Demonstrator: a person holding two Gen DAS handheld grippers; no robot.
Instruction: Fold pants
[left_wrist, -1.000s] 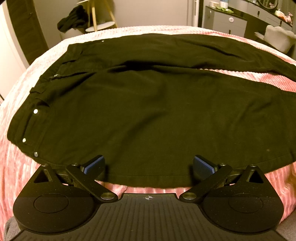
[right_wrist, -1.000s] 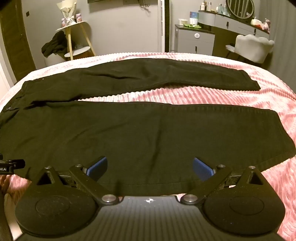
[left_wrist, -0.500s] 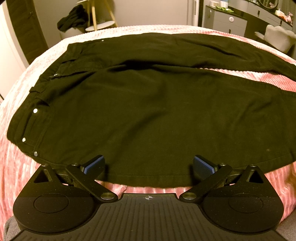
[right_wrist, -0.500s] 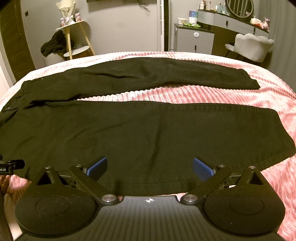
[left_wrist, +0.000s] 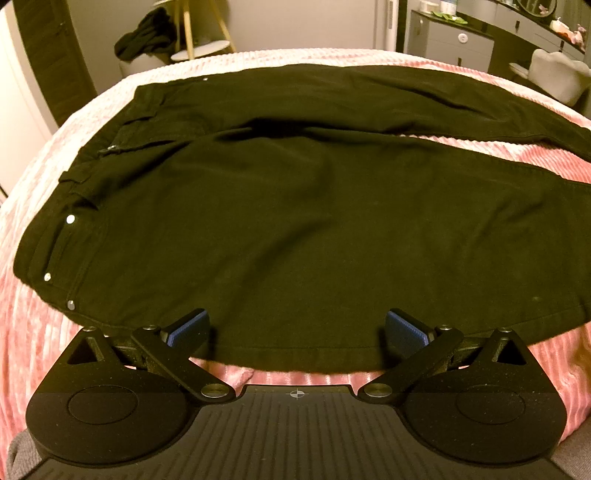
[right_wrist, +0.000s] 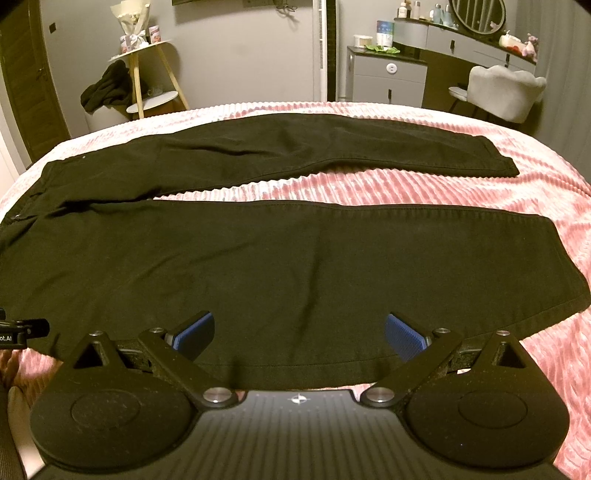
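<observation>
Black pants (left_wrist: 295, 206) lie flat on a pink ribbed bedspread (left_wrist: 33, 332), waistband to the left, the two legs spread apart to the right. In the right wrist view both legs of the pants (right_wrist: 280, 266) show, the far leg ending at its hem on the right. My left gripper (left_wrist: 295, 328) is open, its blue pads over the near edge of the near leg by the hip. My right gripper (right_wrist: 299, 332) is open as well, pads above the near leg's lower seam. Nothing sits between either pair of fingers.
The pink bedspread (right_wrist: 369, 188) shows between the legs. Behind the bed stand a wooden stool with dark clothing (right_wrist: 107, 86), a grey dresser (right_wrist: 388, 79) and a pale chair (right_wrist: 506, 92). Part of the other gripper (right_wrist: 18, 328) shows at the left edge.
Both views have shifted only slightly; the pants lie the same and both grippers stay open.
</observation>
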